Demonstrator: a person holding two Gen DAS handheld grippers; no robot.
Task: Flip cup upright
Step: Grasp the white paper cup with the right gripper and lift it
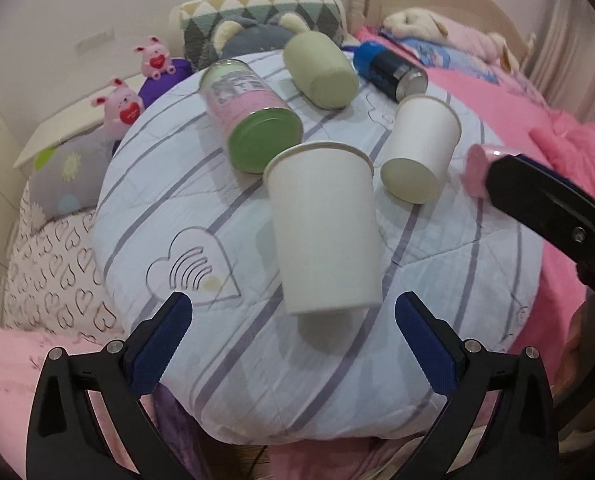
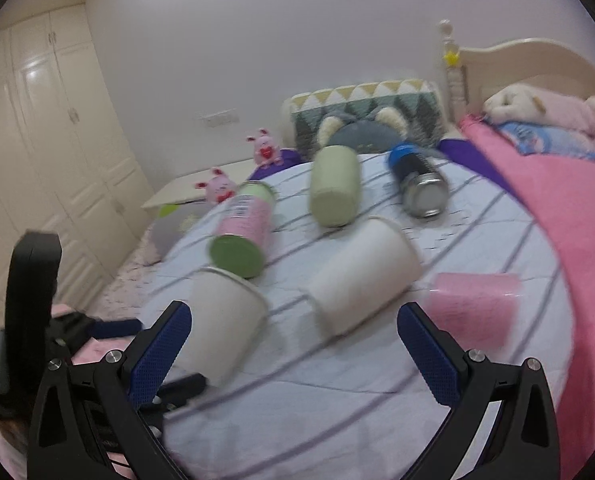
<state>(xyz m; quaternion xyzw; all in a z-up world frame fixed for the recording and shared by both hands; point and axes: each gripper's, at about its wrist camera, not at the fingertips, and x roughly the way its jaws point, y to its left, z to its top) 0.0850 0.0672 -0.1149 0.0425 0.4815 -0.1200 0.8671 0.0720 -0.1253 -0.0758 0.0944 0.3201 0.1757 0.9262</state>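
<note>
A white paper cup (image 1: 323, 228) stands upright on the light blue striped quilt (image 1: 201, 216), just ahead of my open, empty left gripper (image 1: 293, 344). It also shows in the right wrist view (image 2: 221, 320), blurred. A second white paper cup (image 1: 419, 146) lies on its side to the right, base toward me; in the right wrist view (image 2: 361, 274) it lies just ahead of my open, empty right gripper (image 2: 293, 348). A pink cup (image 2: 473, 308) lies on its side at the right.
A pink and green can (image 1: 249, 114), a pale green cup (image 1: 321, 70) and a blue and silver can (image 1: 393, 68) lie on their sides further back. Pillows and plush toys (image 1: 121, 106) line the bed's far side. A pink blanket (image 2: 569, 216) covers the right. The other gripper (image 1: 553, 208) shows at right.
</note>
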